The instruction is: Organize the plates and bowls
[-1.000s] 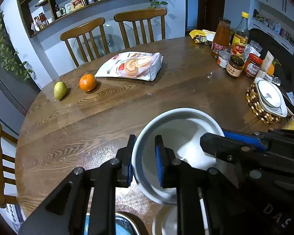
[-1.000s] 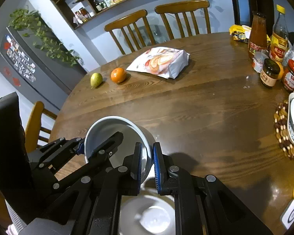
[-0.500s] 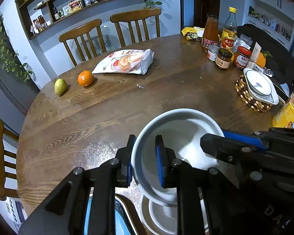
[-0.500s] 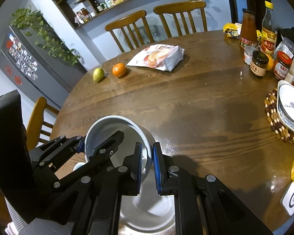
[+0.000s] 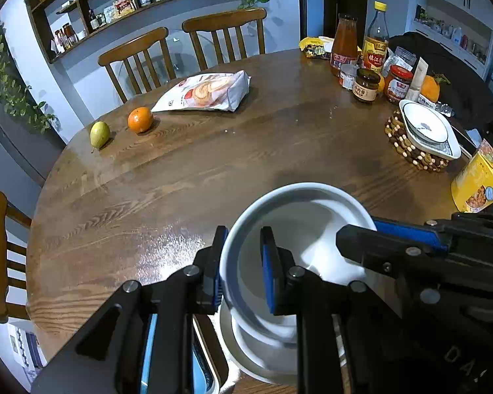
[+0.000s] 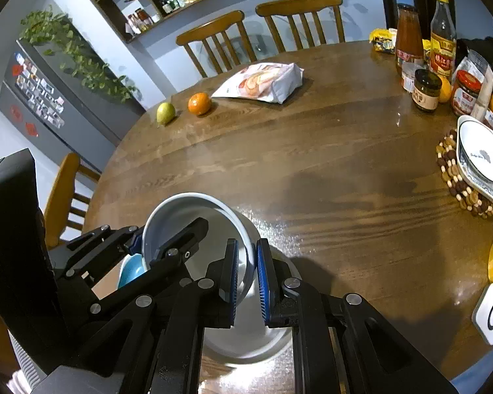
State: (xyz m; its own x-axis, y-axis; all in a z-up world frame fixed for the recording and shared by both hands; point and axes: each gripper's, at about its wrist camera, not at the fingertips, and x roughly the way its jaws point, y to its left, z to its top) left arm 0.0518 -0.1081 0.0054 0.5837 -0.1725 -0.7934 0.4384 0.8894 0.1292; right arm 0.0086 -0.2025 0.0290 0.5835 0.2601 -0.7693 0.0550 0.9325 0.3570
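Note:
A white bowl (image 5: 299, 226) hangs tilted above the near edge of the round wooden table (image 5: 246, 151). My left gripper (image 5: 241, 246) is shut on its left rim, one pad inside and one outside. On the opposite rim of the same white bowl (image 6: 194, 216) my right gripper (image 6: 246, 262) is shut. Right below sits a white dish (image 5: 263, 351), also in the right wrist view as a white dish (image 6: 246, 335). A blue bowl (image 6: 131, 269) peeks out beside the left gripper. A white dark-rimmed bowl (image 5: 424, 128) rests on a beaded trivet (image 5: 407, 151) at the right.
On the far side lie a snack bag (image 5: 207, 93), an orange (image 5: 140, 119) and a pear (image 5: 99, 134). Jars and bottles (image 5: 368, 65) crowd the back right. A yellow box (image 5: 480, 184) stands at the right edge. Wooden chairs (image 5: 180, 46) ring the table.
Both grippers have carried the white bowl back toward the near table edge. The white dish below it has come into fuller view, and the blue bowl has appeared.

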